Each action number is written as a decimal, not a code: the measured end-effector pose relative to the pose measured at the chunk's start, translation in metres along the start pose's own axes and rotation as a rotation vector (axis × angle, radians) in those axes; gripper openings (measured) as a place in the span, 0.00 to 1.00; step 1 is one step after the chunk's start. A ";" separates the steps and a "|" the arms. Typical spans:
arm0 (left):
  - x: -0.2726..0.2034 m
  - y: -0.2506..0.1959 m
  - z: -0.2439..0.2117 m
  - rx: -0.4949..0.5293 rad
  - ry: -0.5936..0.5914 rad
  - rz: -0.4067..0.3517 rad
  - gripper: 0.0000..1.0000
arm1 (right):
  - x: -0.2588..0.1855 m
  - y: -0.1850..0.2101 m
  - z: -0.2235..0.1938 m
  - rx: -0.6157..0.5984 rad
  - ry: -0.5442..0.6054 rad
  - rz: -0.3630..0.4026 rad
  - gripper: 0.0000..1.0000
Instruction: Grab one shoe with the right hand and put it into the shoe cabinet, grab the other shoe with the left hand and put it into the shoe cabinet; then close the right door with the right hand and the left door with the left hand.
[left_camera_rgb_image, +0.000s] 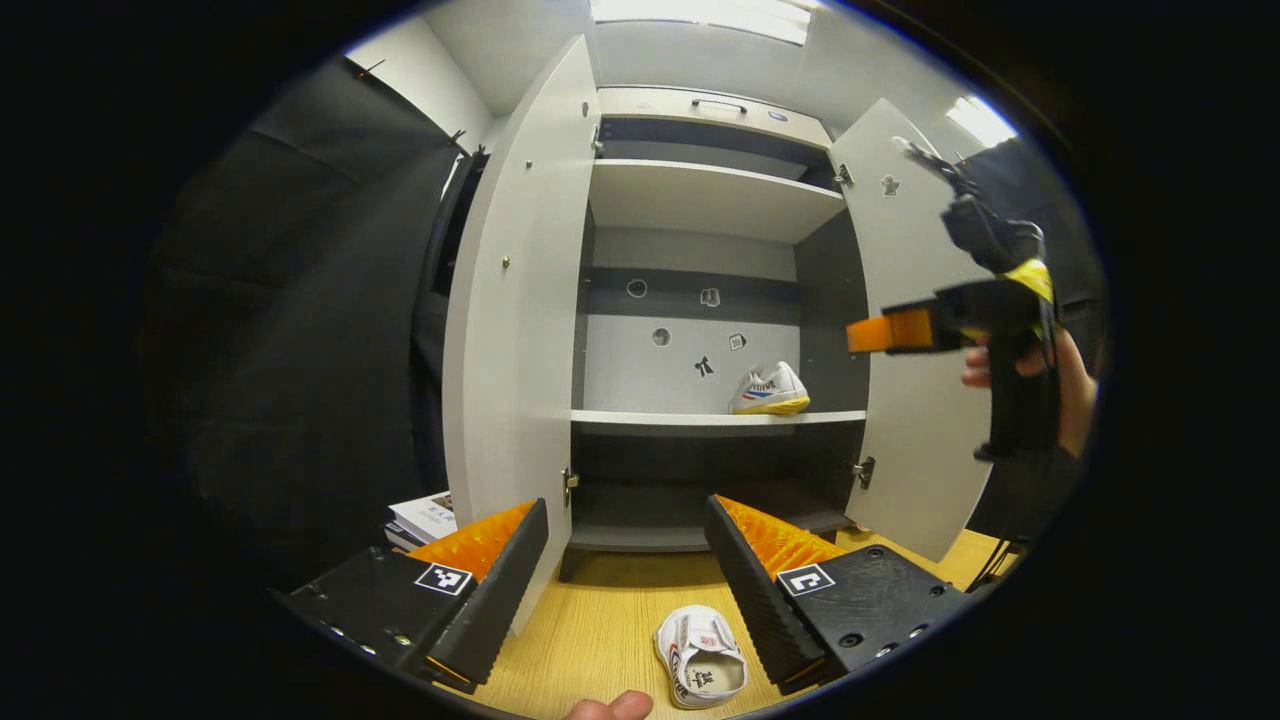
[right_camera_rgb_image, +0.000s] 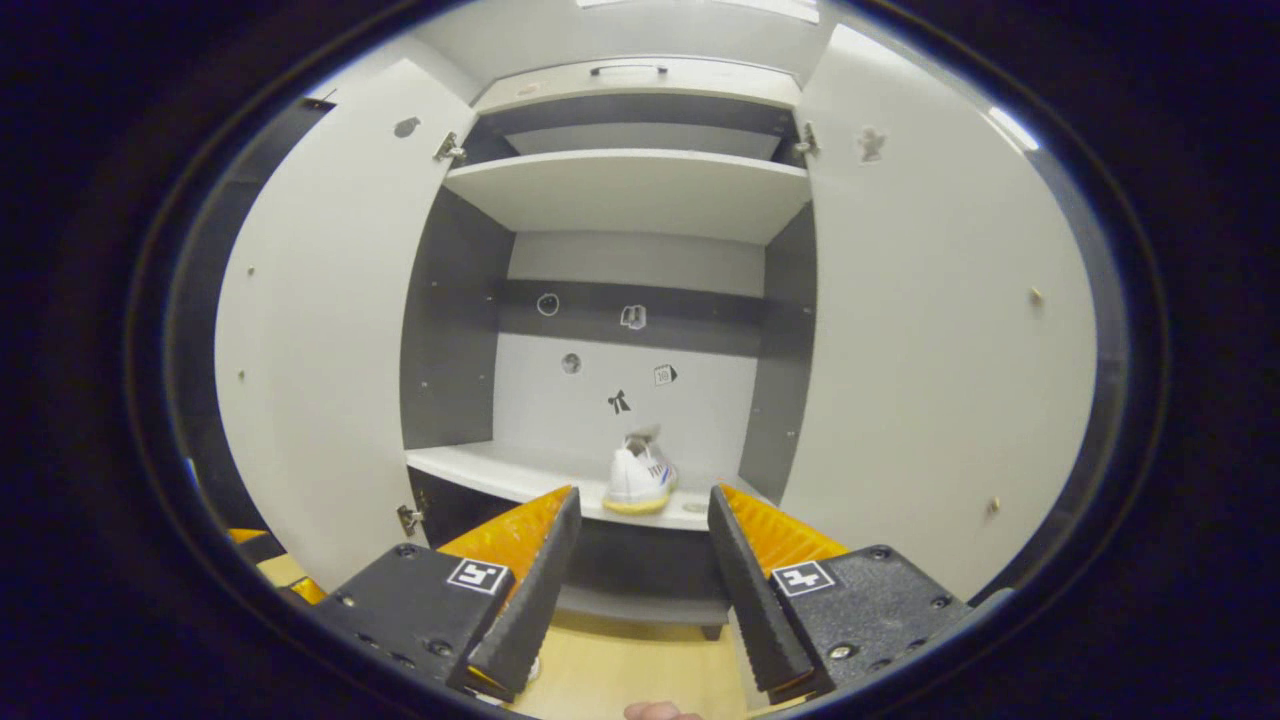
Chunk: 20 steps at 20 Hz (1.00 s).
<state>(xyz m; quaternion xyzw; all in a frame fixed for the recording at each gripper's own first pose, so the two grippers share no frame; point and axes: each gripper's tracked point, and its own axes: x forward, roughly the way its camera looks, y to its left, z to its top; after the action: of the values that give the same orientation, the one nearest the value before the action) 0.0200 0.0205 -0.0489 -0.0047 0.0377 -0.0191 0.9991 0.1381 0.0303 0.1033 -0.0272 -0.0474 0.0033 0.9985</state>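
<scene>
One white sneaker with a yellow sole (left_camera_rgb_image: 769, 390) stands on the middle shelf of the tall grey double-door shoe cabinet (left_camera_rgb_image: 700, 200). The second white sneaker (left_camera_rgb_image: 701, 668) lies on the pale wooden floor (left_camera_rgb_image: 600, 620) before the cabinet, so the left-hand grab looks next. The left gripper (left_camera_rgb_image: 626, 580), jaws wide and empty, must descend onto it. The right gripper (right_camera_rgb_image: 640, 570), also wide and empty, faces the cabinet; both doors stand open.

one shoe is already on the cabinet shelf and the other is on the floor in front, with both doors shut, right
Not quite: both doors are open. The left gripper view shows the left door and right door swung wide, one shoe on the shelf and the other shoe on the floor.
</scene>
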 end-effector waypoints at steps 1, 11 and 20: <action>-0.001 -0.003 -0.001 0.002 0.003 -0.005 0.95 | -0.012 -0.006 -0.014 -0.003 -0.010 -0.026 0.82; -0.005 -0.022 -0.021 0.015 0.062 -0.032 0.95 | -0.100 -0.021 -0.119 0.010 0.069 -0.090 0.94; -0.008 -0.039 -0.103 -0.049 0.303 -0.101 0.95 | -0.119 -0.036 -0.142 0.070 0.141 -0.107 0.94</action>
<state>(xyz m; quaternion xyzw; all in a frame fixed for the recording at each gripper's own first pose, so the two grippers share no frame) 0.0023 -0.0194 -0.1505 -0.0280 0.1879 -0.0689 0.9794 0.0337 -0.0141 -0.0470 0.0099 0.0219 -0.0504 0.9984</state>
